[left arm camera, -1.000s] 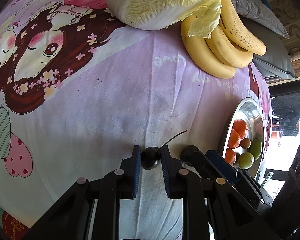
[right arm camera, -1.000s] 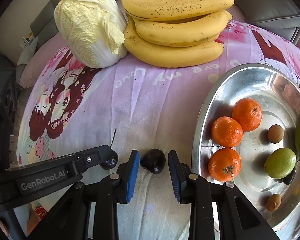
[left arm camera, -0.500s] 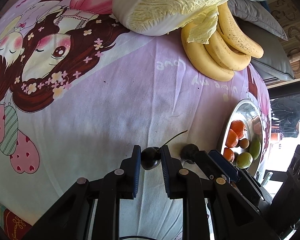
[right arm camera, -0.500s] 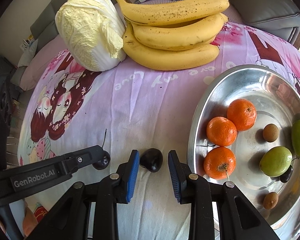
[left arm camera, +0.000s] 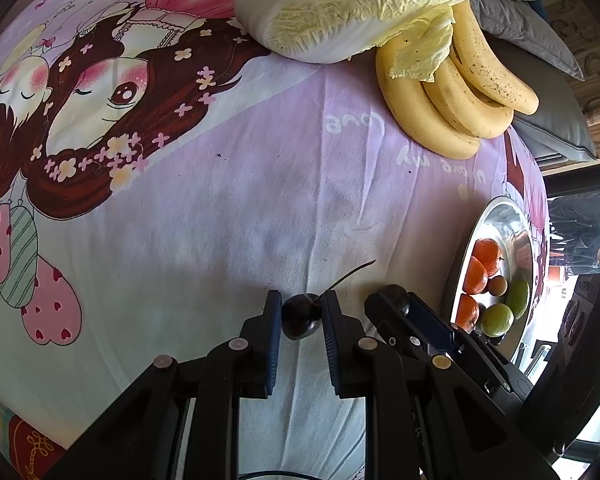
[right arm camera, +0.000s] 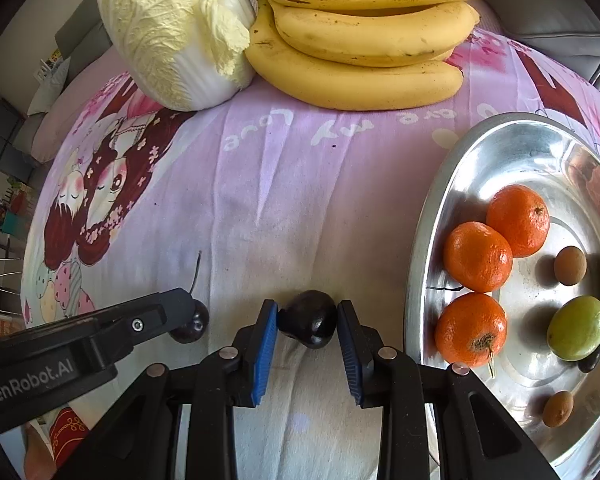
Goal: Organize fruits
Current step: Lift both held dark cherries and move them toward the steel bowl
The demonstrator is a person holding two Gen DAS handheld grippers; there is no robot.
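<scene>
My left gripper (left arm camera: 300, 316) is shut on a dark cherry (left arm camera: 300, 317) with a long stem, just above the cloth. It also shows in the right wrist view (right arm camera: 192, 326). My right gripper (right arm camera: 307, 322) has its blue pads on both sides of a second dark fruit (right arm camera: 309, 323); the left pad touches it and the right pad is at its edge. That fruit also shows in the left wrist view (left arm camera: 394, 298). A steel tray (right arm camera: 424, 240) at the right holds three tangerines (right arm camera: 478, 256), green fruits (right arm camera: 578, 328) and small brown fruits (right arm camera: 570, 266).
A Chinese cabbage (right arm camera: 180, 36) and a bunch of bananas (right arm camera: 360, 36) lie at the far side of the pink cartoon cloth (right arm camera: 300, 184). Grey cushions (left arm camera: 548, 92) lie beyond the bananas. The two grippers sit close side by side.
The left gripper keeps its hold on the cherry and has barely moved. The right gripper's pads have closed in around the dark fruit. Both views have shifted slightly toward the far side of the table.
</scene>
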